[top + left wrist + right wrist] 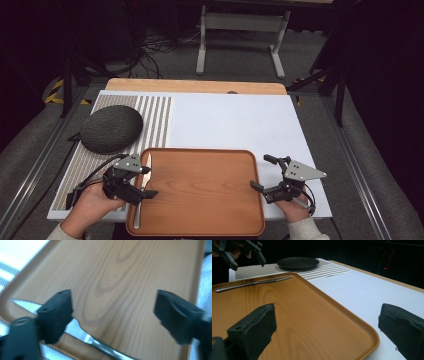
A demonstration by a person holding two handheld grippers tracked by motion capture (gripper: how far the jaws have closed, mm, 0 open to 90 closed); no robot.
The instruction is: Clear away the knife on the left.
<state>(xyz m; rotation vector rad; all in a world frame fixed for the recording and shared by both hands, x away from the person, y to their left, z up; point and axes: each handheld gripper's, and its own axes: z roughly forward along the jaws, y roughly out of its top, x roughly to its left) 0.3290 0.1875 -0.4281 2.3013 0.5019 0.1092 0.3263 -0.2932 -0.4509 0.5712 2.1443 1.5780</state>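
A table knife lies along the left side of a wooden tray, blade pointing away from the person. My left gripper hovers open over the knife's middle, one jaw on each side along its length. In the left gripper view the knife passes under the left jaw while the gripper looks across the bare tray. My right gripper stands open at the tray's right edge. In the right gripper view its jaws straddle the tray's rim; the knife lies far across.
A dark round plate rests on a striped placemat at the left back, also seen as the plate in the right gripper view. A white sheet covers the table behind and to the right of the tray.
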